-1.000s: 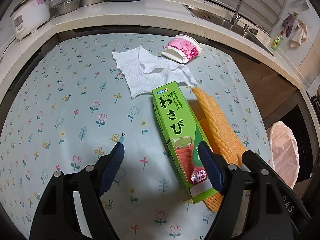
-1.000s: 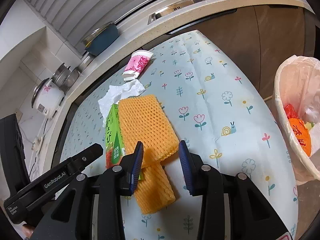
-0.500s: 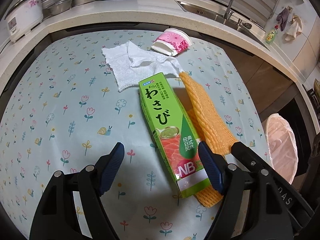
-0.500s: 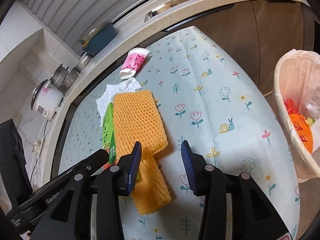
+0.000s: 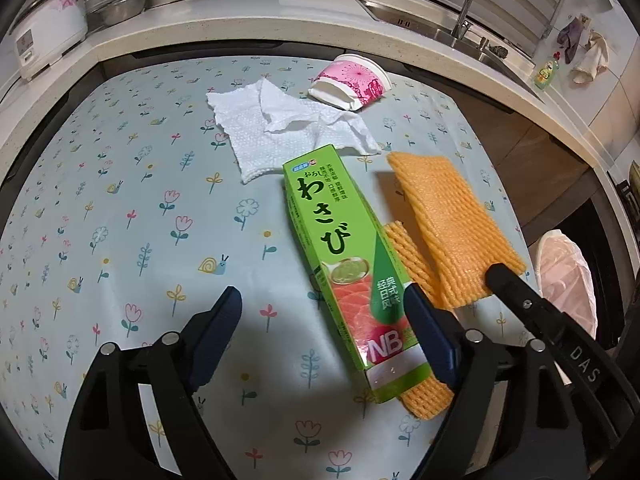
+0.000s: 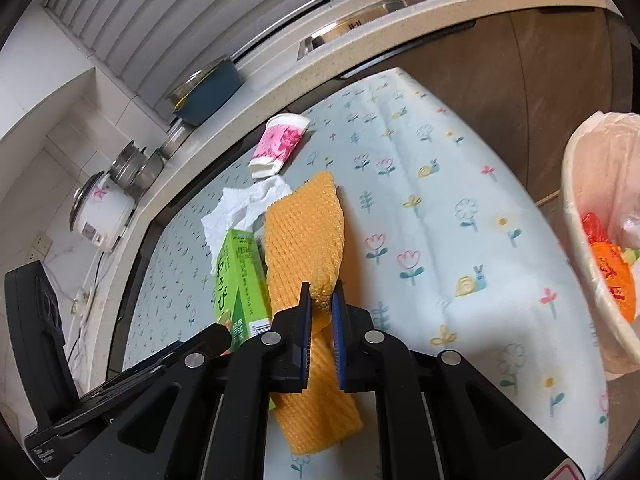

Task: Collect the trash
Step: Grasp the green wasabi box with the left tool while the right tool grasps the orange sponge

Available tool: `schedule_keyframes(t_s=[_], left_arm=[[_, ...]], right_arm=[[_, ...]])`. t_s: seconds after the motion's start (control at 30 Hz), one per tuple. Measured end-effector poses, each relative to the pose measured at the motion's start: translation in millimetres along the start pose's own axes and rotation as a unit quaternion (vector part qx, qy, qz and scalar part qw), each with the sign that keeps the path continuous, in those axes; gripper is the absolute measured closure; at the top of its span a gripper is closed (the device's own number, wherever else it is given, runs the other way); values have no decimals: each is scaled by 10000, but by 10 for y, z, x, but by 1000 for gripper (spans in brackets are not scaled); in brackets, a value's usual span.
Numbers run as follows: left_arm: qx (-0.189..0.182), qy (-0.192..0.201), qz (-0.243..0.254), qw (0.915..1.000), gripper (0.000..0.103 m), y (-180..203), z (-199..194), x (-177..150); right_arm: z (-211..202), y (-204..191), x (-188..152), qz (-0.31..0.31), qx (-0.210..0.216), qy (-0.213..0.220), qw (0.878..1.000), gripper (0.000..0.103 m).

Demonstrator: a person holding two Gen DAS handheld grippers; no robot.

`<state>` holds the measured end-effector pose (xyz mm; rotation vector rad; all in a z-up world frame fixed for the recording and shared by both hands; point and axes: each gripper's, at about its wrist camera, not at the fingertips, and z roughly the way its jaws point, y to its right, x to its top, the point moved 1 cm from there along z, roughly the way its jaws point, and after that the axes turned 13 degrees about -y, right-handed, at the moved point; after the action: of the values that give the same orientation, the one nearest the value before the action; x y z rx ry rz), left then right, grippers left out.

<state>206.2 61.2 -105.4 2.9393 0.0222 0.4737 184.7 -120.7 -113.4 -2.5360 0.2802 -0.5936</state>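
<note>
The right tongs [image 6: 321, 298] had just closed and were clamped on the near edge of the upper orange foam net [image 6: 304, 232], so the step in hand looked like picking it up; next it would need lifting clear and carrying to the trash bin [image 6: 576, 216] just off the surface [image 6: 440, 200]. The left tongs [image 5: 322, 320] had just opened wider, empty, above the green wasabi box [image 5: 340, 248]. A second net [image 5: 424, 396] lay partly hidden under the box. Farther off lay a paper towel [image 5: 280, 128] and tipped cup [image 5: 352, 84].
</note>
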Motion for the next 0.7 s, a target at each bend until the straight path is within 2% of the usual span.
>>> schedule_keyframes(t_s=[0.07, 0.27, 0.33, 0.37, 0.4, 0.57, 0.7], left_arm=[[28, 8, 4, 10000, 15, 74, 33, 7], [125, -196, 74, 9997, 15, 247, 256, 45], [138, -212, 108, 9996, 24, 274, 291, 52], [81, -236, 139, 9996, 35, 282, 299, 53], [54, -255, 155, 9995, 41, 284, 300, 52], [137, -73, 195, 9997, 55, 271, 185, 37], [57, 32, 203, 9998, 84, 280, 51, 51]], right_arm=[[-114, 55, 5, 35, -105, 159, 9998, 93], [-314, 143, 37, -46, -297, 342, 9990, 93], [-337, 150, 39, -79, -330, 355, 9988, 93], [-344, 151, 39, -97, -344, 359, 9987, 93], [-347, 147, 34, -116, -356, 362, 9986, 93], [-393, 105, 27, -213, -375, 442, 9981, 93], [-478, 97, 24, -220, -325, 538, 9978, 93]])
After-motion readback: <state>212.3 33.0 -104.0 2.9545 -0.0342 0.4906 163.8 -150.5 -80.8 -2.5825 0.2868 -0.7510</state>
